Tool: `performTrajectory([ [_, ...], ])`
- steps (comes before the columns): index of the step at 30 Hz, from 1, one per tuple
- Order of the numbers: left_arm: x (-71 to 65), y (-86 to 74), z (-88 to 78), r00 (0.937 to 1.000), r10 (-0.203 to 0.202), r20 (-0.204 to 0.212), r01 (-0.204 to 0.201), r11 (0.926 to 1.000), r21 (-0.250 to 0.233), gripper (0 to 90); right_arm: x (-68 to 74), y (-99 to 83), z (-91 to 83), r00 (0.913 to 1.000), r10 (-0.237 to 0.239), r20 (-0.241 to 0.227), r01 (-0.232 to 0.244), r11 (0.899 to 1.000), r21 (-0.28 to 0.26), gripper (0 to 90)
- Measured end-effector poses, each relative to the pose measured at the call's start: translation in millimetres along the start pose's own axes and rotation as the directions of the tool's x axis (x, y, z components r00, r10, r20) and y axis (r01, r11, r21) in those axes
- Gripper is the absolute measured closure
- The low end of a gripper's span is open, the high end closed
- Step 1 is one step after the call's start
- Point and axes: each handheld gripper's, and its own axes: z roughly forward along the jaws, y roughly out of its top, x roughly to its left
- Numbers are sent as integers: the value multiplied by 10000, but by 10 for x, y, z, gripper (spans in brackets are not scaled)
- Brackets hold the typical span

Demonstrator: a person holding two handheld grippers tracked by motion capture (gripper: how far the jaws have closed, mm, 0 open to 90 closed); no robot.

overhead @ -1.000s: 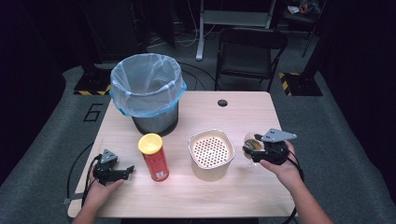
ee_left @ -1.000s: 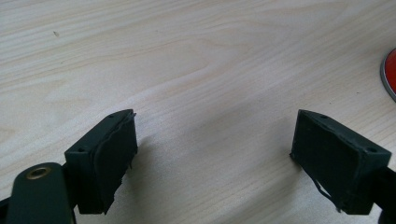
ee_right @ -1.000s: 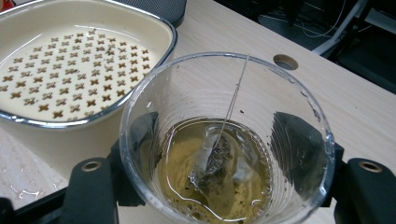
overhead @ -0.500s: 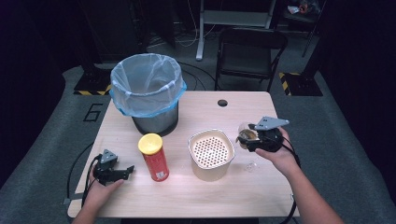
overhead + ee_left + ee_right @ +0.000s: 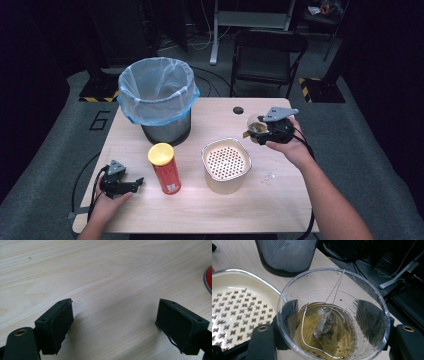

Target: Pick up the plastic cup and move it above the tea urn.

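My right gripper [image 5: 257, 129] is shut on a clear plastic cup [image 5: 332, 315] that holds yellowish tea and a tea bag [image 5: 324, 331] on a string. It carries the cup [image 5: 258, 128] above the table, just right of and behind a cream container with a perforated strainer top [image 5: 226, 162]. That strainer [image 5: 234, 312] lies to the left of the cup in the right gripper view. My left gripper [image 5: 131, 184] rests near the table's front left, open, its pads [image 5: 60, 322] wide apart over bare wood. A red can with a yellow lid [image 5: 164, 168] stands to its right.
A mesh bin with a blue liner bag [image 5: 157, 97] stands at the table's back left. The wooden table [image 5: 210, 210] has a cable hole [image 5: 238, 110] near its far edge. A black folding chair [image 5: 267, 55] stands behind the table.
My right gripper has carried the cup up and to the left, toward the strainer container. The left gripper has stayed still.
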Motion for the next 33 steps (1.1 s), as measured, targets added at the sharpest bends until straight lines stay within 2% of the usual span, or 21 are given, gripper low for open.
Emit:
performTrajectory([
  [5, -1, 0, 0, 10000, -14, -5, 14, 10000, -4, 137, -36, 85, 101, 9998, -54, -173, 53, 10000, -19, 345],
  [6, -1, 0, 0, 10000, -16, 0, 16, 10000, -3, 137, -34, 129, 156, 9993, -363, -104, 363, 9993, 52, 345],
  [10, -2, 0, -1, 10000, -24, 18, 24, 10000, 13, 137, -24, 178, 223, 9981, -596, -161, 596, 9982, 30, 346],
  [16, 0, 0, 0, 10000, -3, -1, 3, 10000, -5, 137, -12, 227, 328, 9909, -1326, -226, 1330, 9910, 172, 350],
  [22, 1, 0, 0, 10000, -2, -1, 2, 10000, -4, 137, -28, 204, 369, 9894, -1379, -463, 1391, 9900, 229, 351],
  [27, 0, 0, 1, 10000, -8, -1, 8, 10000, -9, 137, -26, 185, 376, 9884, -1450, -451, 1461, 9890, 227, 353],
  [33, 0, 0, 0, 10000, -7, -1, 7, 10000, -4, 137, 2, 190, 373, 9825, -1824, -378, 1832, 9829, 192, 357],
])
